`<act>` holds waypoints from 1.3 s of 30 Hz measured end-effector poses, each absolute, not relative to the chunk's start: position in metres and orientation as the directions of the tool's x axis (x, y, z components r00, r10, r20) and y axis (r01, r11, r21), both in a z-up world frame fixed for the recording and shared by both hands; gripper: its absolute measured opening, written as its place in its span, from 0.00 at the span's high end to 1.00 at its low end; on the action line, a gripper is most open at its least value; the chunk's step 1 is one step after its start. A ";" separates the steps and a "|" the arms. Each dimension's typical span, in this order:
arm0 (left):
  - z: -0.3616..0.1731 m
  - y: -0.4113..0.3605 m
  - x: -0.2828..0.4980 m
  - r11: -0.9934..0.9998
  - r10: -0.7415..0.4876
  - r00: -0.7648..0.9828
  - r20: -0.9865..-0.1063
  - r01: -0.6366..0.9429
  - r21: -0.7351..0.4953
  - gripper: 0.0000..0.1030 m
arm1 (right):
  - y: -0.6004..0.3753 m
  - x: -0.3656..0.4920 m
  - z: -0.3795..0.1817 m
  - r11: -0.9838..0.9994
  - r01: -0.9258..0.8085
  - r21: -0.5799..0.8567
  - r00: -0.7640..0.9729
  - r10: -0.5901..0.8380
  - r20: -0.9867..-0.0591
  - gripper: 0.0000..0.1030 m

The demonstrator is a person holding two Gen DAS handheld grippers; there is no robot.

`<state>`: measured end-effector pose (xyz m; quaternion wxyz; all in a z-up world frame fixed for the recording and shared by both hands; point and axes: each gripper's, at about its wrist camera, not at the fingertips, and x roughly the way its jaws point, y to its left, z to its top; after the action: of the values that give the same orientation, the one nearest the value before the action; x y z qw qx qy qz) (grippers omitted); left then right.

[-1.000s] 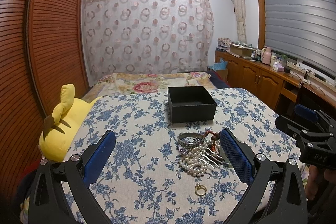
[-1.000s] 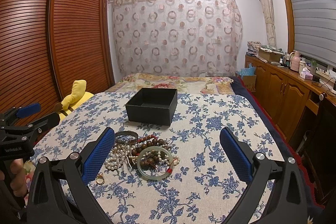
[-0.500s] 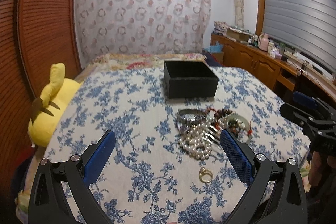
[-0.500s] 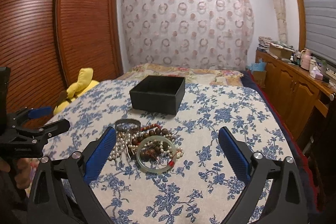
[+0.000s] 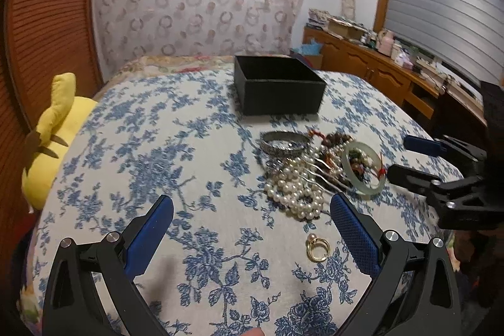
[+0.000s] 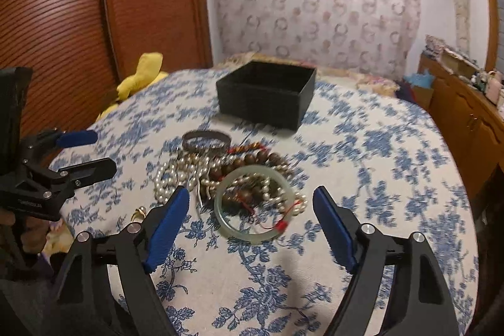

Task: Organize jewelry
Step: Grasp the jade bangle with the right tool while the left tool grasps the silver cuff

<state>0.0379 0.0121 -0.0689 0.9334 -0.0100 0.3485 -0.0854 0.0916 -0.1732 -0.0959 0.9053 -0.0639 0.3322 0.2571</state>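
Dim indoor light, fisheye-warped edges, dark corners, slight motion blur.

Black box [image 5: 278, 90], blue floral bedspread [image 5: 176, 147], pale green bangle [image 6: 252, 203], yellow plush [image 5: 53, 128]

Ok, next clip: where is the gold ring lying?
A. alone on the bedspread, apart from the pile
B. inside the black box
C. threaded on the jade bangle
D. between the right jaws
A: the gold ring lies alone on the floral bedspread, short of the pearl necklace.
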 end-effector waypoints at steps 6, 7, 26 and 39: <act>-0.080 0.008 0.047 0.978 -0.193 0.705 -0.683 0.193 -0.076 0.06 | -0.167 0.105 -0.108 0.849 -0.523 0.074 0.597 0.427 -0.680 0.20; -0.081 0.009 0.049 0.976 -0.203 0.697 -0.688 0.198 -0.087 0.06 | -0.165 0.106 -0.110 0.847 -0.527 0.073 0.589 0.426 -0.687 0.20; -0.082 0.007 0.100 0.953 -0.287 0.635 -0.717 0.265 -0.147 0.13 | -0.163 0.116 -0.119 0.841 -0.541 0.027 0.569 0.389 -0.724 0.28; -0.090 -0.022 0.149 0.925 -0.352 0.554 -0.755 0.332 -0.187 0.34 | -0.184 0.110 -0.103 0.854 -0.518 0.042 0.612 0.405 -0.679 0.28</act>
<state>0.1493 -0.0219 -0.0898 0.8814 -0.0114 0.4306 -0.1939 0.1103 -0.1837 -0.1030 0.8943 -0.0792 0.3570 0.2578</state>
